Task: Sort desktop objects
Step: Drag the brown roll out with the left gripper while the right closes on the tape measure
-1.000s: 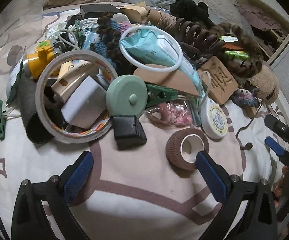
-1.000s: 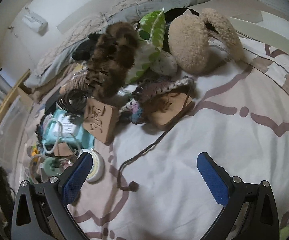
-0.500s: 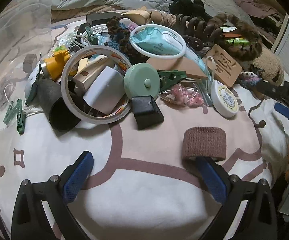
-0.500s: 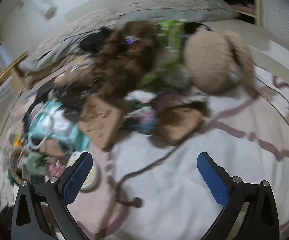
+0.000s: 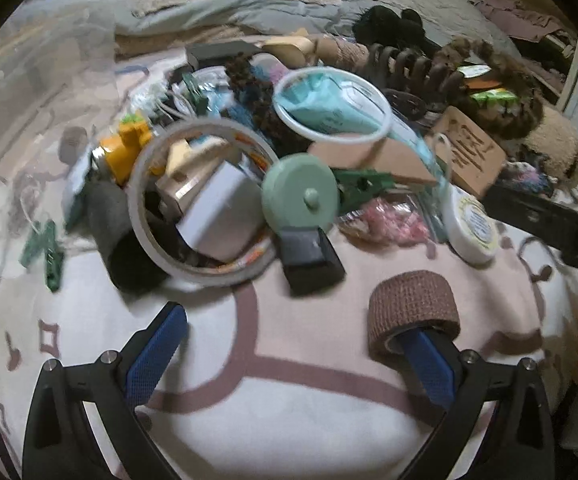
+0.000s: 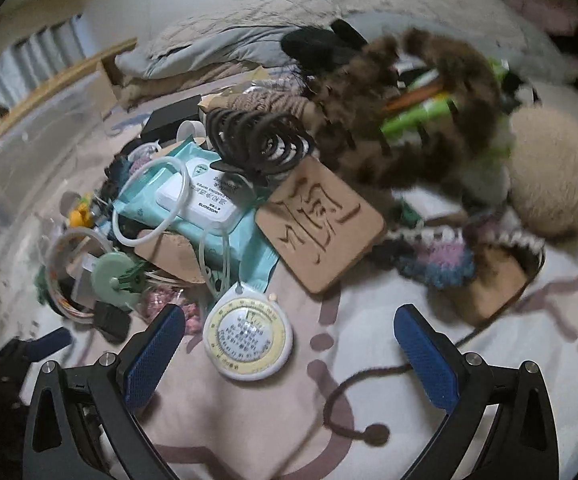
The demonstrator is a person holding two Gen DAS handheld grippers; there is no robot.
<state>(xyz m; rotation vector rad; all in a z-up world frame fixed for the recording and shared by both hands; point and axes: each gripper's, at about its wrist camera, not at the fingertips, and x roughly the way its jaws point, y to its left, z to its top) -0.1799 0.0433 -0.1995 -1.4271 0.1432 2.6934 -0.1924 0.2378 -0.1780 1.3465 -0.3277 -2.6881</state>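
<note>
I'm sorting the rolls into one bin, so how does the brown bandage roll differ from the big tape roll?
The bandage roll is brown, woven-textured and small; the tape roll is pale, smooth and much wider. The bandage roll hangs on one finger of the left gripper, its core threaded; the tape roll lies in the pile, ringing a white block. Both are hollow rings.

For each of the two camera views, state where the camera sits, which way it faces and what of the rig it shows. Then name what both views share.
Left wrist: on the left gripper, looking along its open fingers at the pile; a brown bandage roll hangs on one finger.
Right wrist: on the right gripper, open and holding nothing, facing a round tape measure.
Shared: the tape measure, green disc and carved wooden tile.
</note>
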